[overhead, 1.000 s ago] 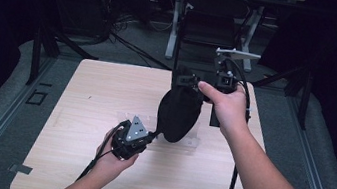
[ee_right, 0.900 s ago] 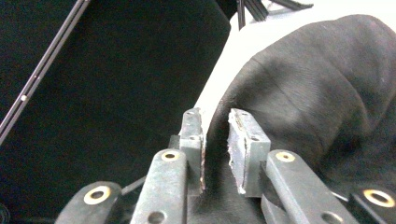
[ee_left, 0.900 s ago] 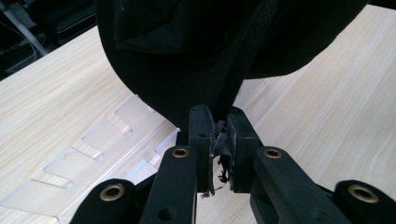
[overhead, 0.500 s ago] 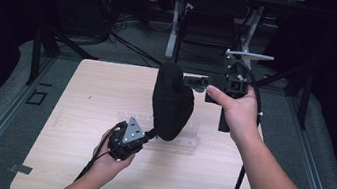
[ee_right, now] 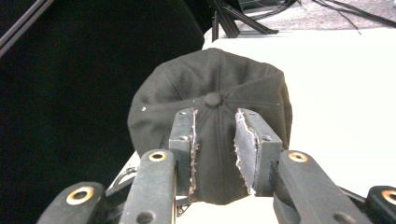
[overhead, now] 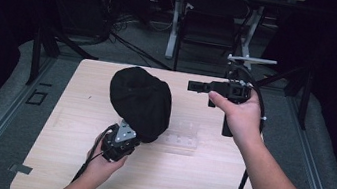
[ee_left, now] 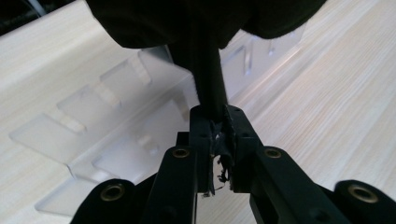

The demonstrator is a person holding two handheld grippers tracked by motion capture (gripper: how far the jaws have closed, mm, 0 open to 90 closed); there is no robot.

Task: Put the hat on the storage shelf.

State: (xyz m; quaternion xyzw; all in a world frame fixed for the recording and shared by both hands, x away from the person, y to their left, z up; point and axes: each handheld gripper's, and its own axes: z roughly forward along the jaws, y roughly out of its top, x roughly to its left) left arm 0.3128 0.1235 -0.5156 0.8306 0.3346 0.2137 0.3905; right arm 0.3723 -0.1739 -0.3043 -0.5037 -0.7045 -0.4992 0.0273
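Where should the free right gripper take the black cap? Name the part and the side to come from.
Take the black cap at its thin lower rim, opposite the left gripper, coming in from the right. The domed crown is too broad and soft for the right gripper, whose jaws are open.

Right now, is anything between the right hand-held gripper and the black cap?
Nothing visible. The right hand-held gripper is open and faces the black cap across free air above the table. The left hand-held gripper holds the cap up from below.

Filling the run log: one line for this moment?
left gripper: shut on black cap | right gripper: open, apart | clear rack: on table
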